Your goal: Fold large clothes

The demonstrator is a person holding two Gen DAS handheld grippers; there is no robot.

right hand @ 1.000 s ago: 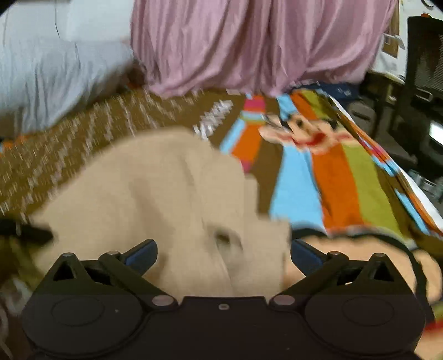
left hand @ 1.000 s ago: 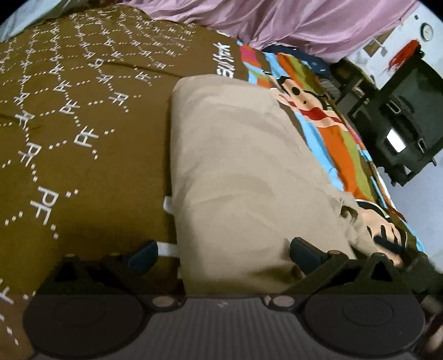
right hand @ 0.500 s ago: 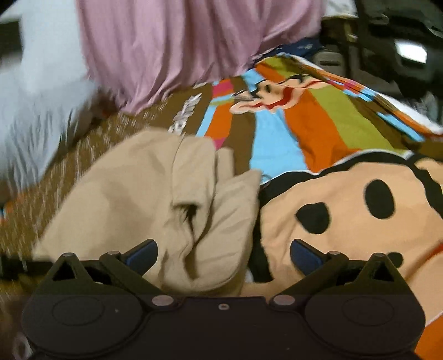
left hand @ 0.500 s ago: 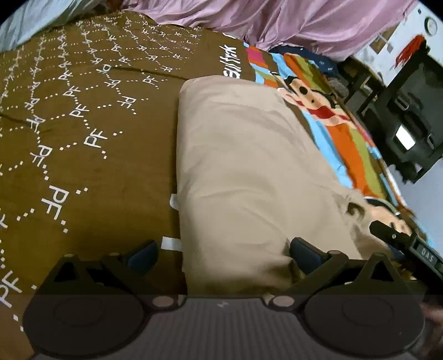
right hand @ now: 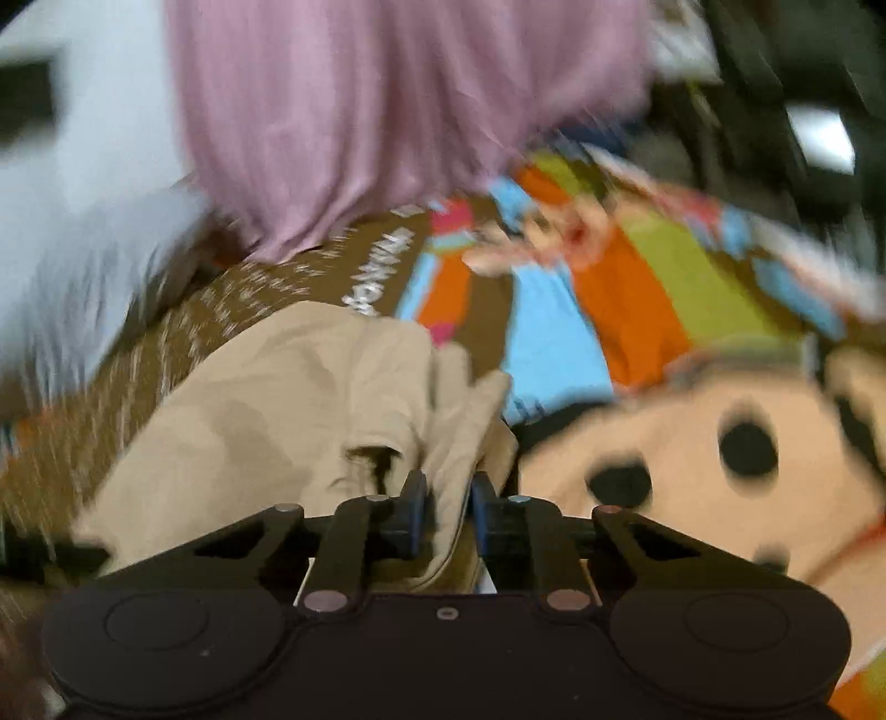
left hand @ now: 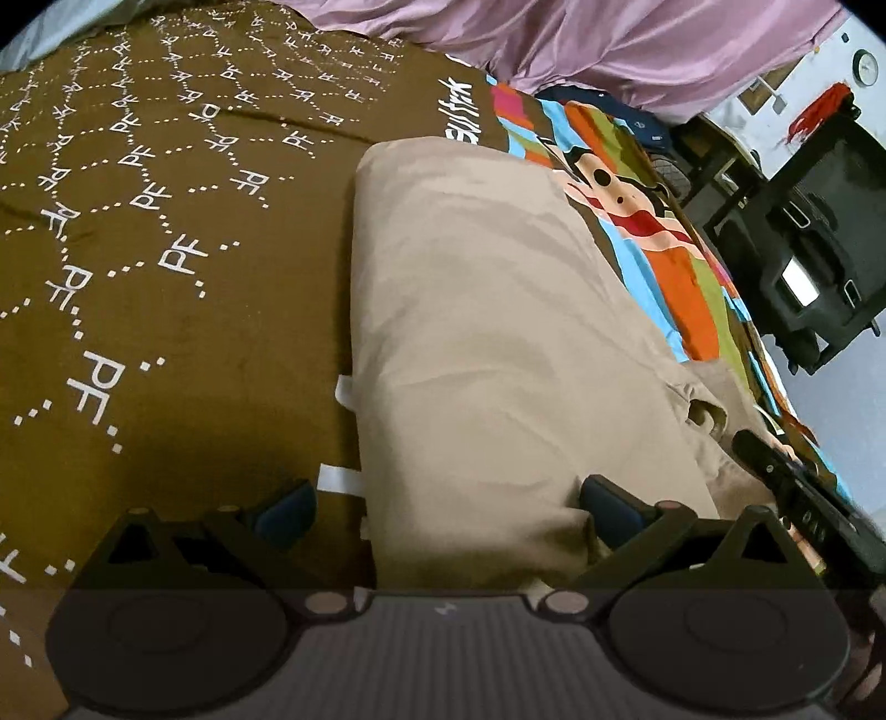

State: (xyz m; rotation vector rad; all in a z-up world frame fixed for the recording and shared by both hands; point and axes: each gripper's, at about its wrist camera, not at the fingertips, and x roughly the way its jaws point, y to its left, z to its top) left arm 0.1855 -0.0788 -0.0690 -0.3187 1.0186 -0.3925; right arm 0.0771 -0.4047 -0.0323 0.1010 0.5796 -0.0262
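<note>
beige garment (right hand: 288, 399), right hand-held gripper (right hand: 448, 512) just clamped

- The bed (left hand: 166, 310) is covered by a brown spread with dotted white lines and "PF" marks; on the right it turns to bright stripes and a cartoon face.
- A folded beige garment (left hand: 487, 343) lies flat on the spread, across the brown part and the striped part.
- Pink cloth (left hand: 637, 50) is heaped at the far edge.
</note>
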